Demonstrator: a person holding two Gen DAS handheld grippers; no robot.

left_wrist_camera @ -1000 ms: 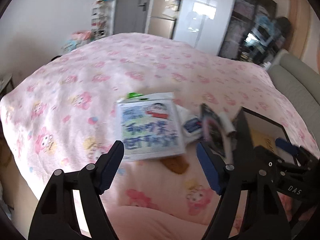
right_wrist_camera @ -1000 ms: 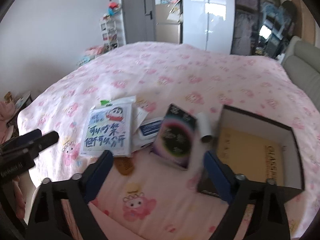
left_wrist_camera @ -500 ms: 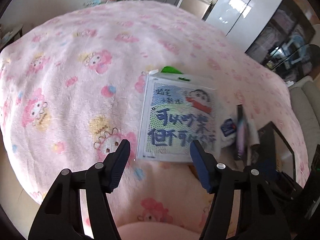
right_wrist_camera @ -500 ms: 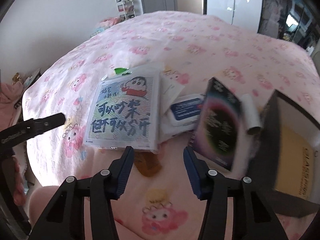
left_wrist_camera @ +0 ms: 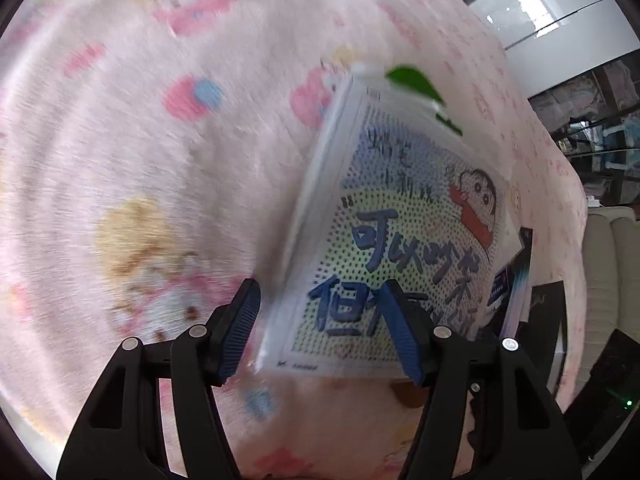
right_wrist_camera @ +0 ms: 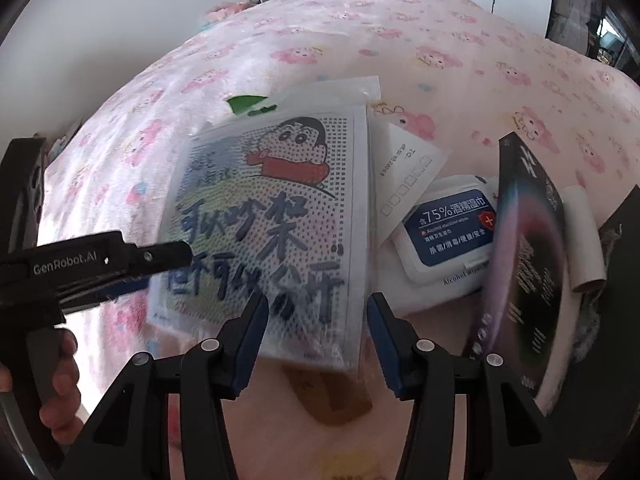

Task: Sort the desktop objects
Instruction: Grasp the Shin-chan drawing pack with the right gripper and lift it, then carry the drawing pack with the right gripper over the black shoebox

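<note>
Left wrist view is showing the left hand-held gripper [left_wrist_camera: 320,328] closing in on the near edge of the cartoon bead kit [left_wrist_camera: 392,248], which a second ago was lying well ahead of it on the bed [left_wrist_camera: 120,140]; its blue pads are now straddling the kit's lower left corner, jaws still parted and, as far as the motion blur allows, not yet clamping anything. The kit is appearing tilted, left edge raised off the pink blanket, though whether it is being lifted cannot be told. Over the same second the right hand-held gripper [right_wrist_camera: 318,340] has been narrowing too, and is now sitting half open at the kit's near right corner, gripping nothing. Both tools converging on one item is suggesting the kit is the first piece being sorted. To its right, a white card [right_wrist_camera: 404,176] and a pack of alcohol wipes [right_wrist_camera: 452,228] are lying partly tucked beside it, then a dark book [right_wrist_camera: 524,256] standing on edge, a paper roll [right_wrist_camera: 584,236] and the black box [right_wrist_camera: 624,220]. A brown comb [right_wrist_camera: 332,396] under the kit's near edge may be snagging the grasp
</note>
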